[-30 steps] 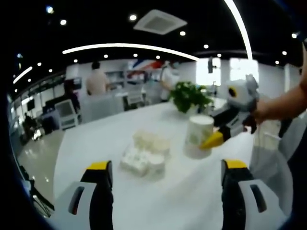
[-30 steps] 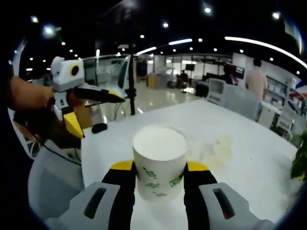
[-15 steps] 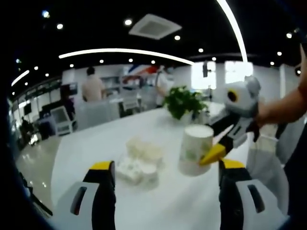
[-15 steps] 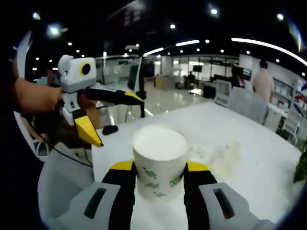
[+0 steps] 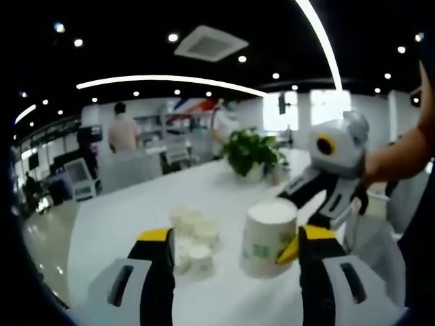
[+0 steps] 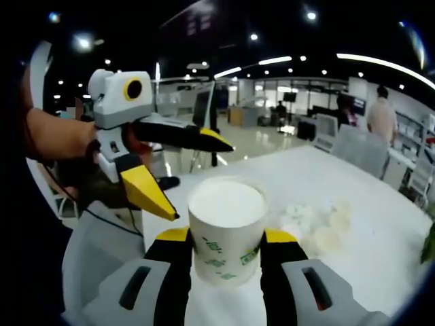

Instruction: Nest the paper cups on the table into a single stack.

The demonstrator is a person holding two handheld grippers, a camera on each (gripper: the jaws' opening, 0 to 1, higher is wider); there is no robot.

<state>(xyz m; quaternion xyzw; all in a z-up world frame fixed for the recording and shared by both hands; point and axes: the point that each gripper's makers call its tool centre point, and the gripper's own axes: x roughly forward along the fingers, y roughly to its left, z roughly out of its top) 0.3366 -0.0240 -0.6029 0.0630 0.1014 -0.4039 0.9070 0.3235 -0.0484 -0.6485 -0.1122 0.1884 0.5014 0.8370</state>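
Jaws of the right gripper [image 6: 226, 239] clamp a white green-printed paper cup [image 6: 225, 227]; left gripper [image 5: 232, 239] jaws gape wide (loose white cups [image 5: 192, 239] at 11 o'clock on the white worktop [image 5: 122, 217]).

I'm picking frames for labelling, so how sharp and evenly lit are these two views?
Left gripper view: soft all over, the loose cups on the white table blur into pale blobs, and ceiling strips bend with the fisheye. Right gripper view: the held paper cup is fairly sharp between the right hand-held gripper jaws, while the background is washed and blurry.
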